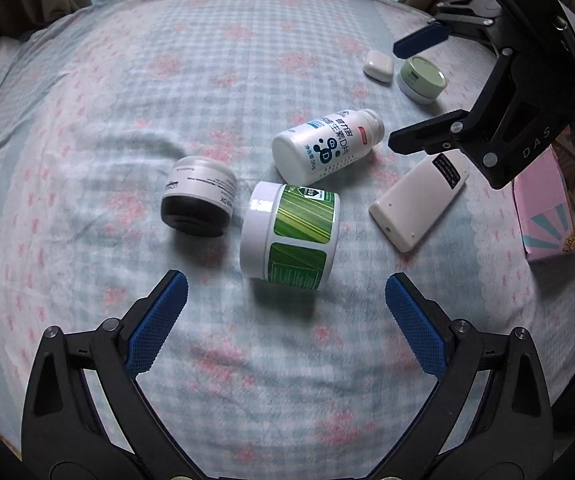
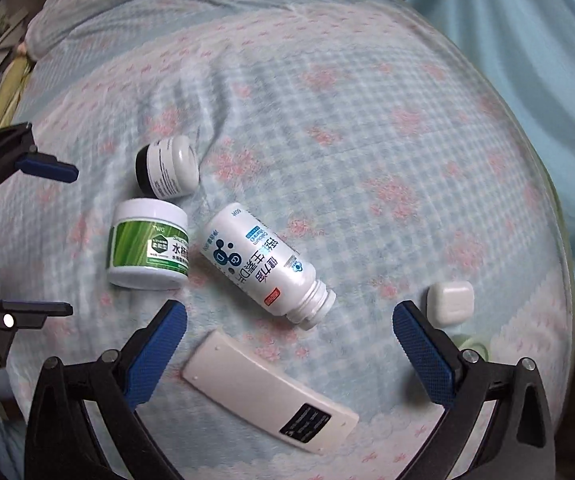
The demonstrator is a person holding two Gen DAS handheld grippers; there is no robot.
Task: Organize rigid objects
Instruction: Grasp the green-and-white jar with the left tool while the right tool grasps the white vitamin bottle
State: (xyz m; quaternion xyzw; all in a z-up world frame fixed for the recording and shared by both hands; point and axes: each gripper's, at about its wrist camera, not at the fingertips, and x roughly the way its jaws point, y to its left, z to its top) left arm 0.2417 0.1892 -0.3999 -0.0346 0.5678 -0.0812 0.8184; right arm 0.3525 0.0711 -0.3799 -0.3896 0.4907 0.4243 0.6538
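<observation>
A soft bed cover with blue checks and pink flowers (image 1: pixel 87 128) holds all the things.

Going from left to right in the left wrist view, first comes a small round jar with a black lid and a white label (image 1: pixel 199 202), lying on its side. Just beside it lies a white plastic tub with a green striped label (image 1: pixel 291 236), also on its side. Next is a white pill bottle with blue writing (image 1: pixel 323 146), tipped over, with its neck pointing away. It almost touches the green tub. Then comes a flat white remote control (image 1: pixel 419 200), lying face down. Farther back sit a little white rounded case (image 1: pixel 378 65) and a low round tin with a pale green lid (image 1: pixel 423 79), close together. At the far right edge is a pink cardboard box (image 1: pixel 555 208).

The left gripper (image 1: pixel 286 300) hangs over the cover near the green tub. Its blue fingers are spread wide and hold nothing.

The right gripper (image 2: pixel 289 326) hangs over the remote control, near the bottle neck. Its fingers are spread wide too, with nothing in them.
</observation>
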